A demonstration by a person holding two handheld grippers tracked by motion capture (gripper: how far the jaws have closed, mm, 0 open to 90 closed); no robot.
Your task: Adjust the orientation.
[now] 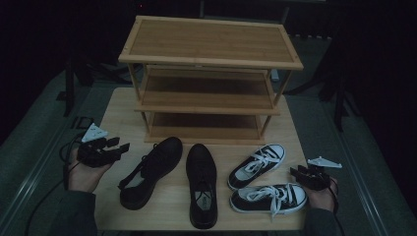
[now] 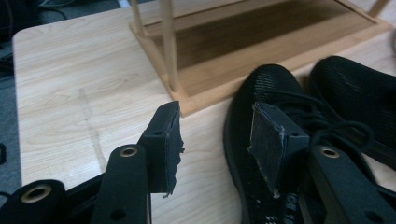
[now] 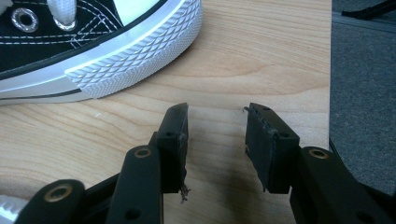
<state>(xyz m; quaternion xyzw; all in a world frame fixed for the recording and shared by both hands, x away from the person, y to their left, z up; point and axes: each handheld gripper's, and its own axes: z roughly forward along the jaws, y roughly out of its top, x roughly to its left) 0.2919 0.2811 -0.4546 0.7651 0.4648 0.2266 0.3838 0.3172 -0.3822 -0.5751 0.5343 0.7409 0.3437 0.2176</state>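
A wooden table [image 1: 123, 105] carries a three-tier bamboo shoe rack [image 1: 210, 78] at its far half; in front of the rack lie two pairs of shoes. The left gripper [image 1: 117, 146] hovers at the table's left edge, held in the left hand [image 1: 87, 174], its jaws apart with nothing between them; in the left gripper view they point toward the left black mesh shoe [image 2: 271, 140], whose toe lies just beside the rack's bottom shelf. The right black mesh shoe [image 1: 201, 184] lies next to it, toe toward the rack; a rack leg [image 2: 169, 44] stands just beyond the left jaw, close to the path toward the shelf. The right gripper [image 3: 217, 123] rests low at the table's right edge, jaws apart over bare wood; the near black-and-white sneaker [image 1: 268, 196] lies sideways just beside it, its rubber toe cap close ahead of the jaws; the far black-and-white sneaker [image 1: 256, 165] lies angled behind that one. Dark floor surrounds the table.
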